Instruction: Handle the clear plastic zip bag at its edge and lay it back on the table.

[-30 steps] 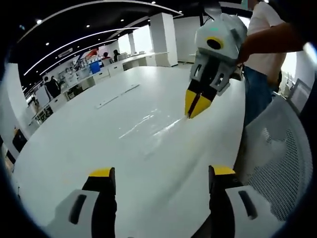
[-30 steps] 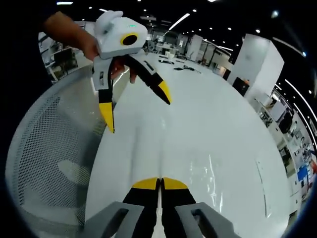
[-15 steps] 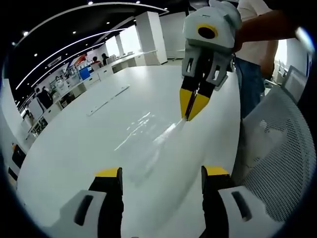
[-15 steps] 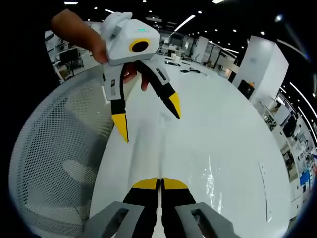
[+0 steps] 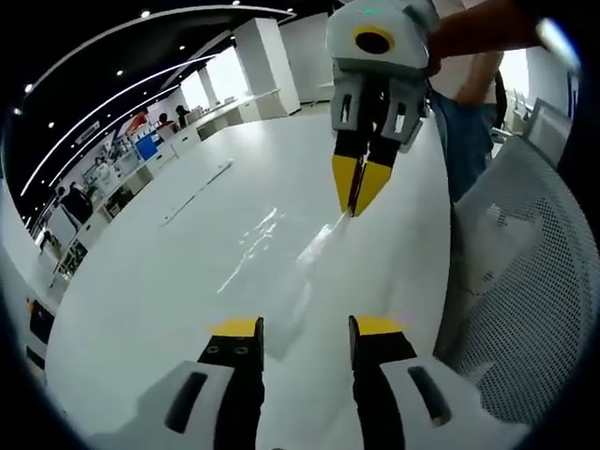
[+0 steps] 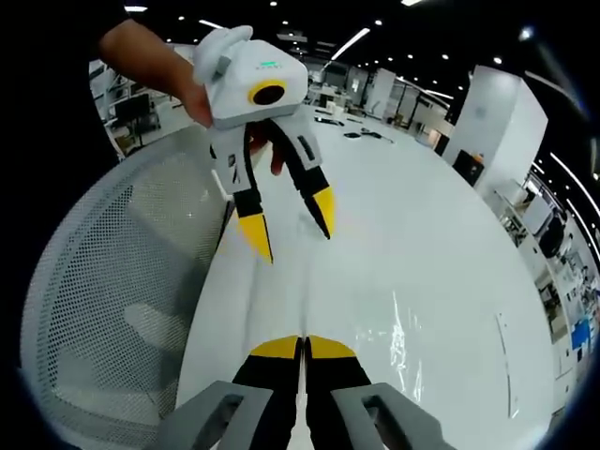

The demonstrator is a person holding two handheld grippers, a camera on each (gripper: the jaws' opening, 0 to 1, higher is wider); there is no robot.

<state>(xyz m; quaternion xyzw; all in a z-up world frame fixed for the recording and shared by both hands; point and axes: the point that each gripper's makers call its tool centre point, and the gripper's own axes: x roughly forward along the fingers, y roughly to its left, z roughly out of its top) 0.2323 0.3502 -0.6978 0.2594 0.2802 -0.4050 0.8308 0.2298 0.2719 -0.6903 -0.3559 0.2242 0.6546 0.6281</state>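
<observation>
While no brand, label or legible writing can be read on any item, the inventory runs as follows.

Clear plastic zip bag: lies on the white desk, one edge drawn up off the surface toward the right gripper. Its outline is hard to trace; glints and creases mark it in the left gripper view, and faint reflections mark it in the right gripper view.

Right gripper: yellow-tipped jaws pressed together, pinching the raised edge of the bag. In its own view the tips meet at the bottom centre; the pinched film there cannot be made out.

Left gripper: jaws parted, nothing between them, hanging above the near part of the bag. Seen from the right gripper view, it is held by a hand, the jaws spread in a narrow V.

White mesh chair back: beside the desk edge, cut off by the frame.

Person: pale top and jeans, partly cut off, behind the right gripper.

Change since a second ago: the left gripper's jaws have narrowed markedly; the bag's pinched edge now stands higher off the desk, forming a taller ridge; the right gripper remains clamped.
</observation>
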